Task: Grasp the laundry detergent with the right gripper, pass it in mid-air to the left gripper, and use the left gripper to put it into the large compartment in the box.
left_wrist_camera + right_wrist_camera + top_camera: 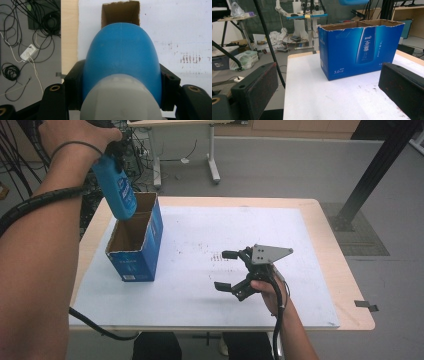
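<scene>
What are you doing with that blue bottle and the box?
A person holds a gripper in each hand. The left gripper is clamped on a blue bottle, bottom end down, right above the open top of a blue cardboard box standing on the white mat. It looks about to go into the box. The right gripper waits open over the mat, holding nothing.

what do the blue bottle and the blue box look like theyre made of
Blue bottle: probably plastic, smooth with a soft sheen and a faint mould seam; its pale cap looks matte.
Blue box: cardboard, glossy printed outside, raw brown inside, with a ragged torn top edge.
</scene>
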Motion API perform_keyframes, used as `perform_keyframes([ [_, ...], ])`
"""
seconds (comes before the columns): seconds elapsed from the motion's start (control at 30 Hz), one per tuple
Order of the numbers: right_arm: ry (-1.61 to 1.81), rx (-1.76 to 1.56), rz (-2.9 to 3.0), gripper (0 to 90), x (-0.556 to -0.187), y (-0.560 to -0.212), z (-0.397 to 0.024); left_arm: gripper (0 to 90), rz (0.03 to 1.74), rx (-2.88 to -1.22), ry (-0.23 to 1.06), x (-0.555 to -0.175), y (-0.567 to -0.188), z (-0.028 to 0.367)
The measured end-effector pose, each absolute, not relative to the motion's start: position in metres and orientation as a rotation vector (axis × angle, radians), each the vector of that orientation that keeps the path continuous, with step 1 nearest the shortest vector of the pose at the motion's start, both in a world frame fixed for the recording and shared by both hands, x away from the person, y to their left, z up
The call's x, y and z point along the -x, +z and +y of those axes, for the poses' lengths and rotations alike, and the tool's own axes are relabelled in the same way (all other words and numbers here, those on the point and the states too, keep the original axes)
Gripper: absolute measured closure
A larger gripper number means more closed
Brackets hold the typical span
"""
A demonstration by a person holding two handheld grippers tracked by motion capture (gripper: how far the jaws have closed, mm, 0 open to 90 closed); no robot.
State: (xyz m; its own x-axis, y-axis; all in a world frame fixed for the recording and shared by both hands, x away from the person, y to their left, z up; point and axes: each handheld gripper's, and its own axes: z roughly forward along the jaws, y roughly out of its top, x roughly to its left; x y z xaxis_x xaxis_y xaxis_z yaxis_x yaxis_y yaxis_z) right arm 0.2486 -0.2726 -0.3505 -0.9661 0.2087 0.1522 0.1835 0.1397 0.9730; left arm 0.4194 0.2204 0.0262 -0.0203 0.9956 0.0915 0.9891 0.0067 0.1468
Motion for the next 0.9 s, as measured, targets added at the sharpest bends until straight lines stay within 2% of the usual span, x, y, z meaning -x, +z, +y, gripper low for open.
perform_keyframes([
  [0.3, 2.014, -0.406, 2.354, 2.5, -0.249, -0.352, -0.272, 38.1, 2.212, -2.198, 0.239, -0.423, 0.012, 0.218],
  [0.9, 2.018, -0.415, 2.354, 2.4, -0.248, -0.355, -0.273, 38.1, 2.227, -2.252, 0.164, -0.432, -0.041, 0.214],
])
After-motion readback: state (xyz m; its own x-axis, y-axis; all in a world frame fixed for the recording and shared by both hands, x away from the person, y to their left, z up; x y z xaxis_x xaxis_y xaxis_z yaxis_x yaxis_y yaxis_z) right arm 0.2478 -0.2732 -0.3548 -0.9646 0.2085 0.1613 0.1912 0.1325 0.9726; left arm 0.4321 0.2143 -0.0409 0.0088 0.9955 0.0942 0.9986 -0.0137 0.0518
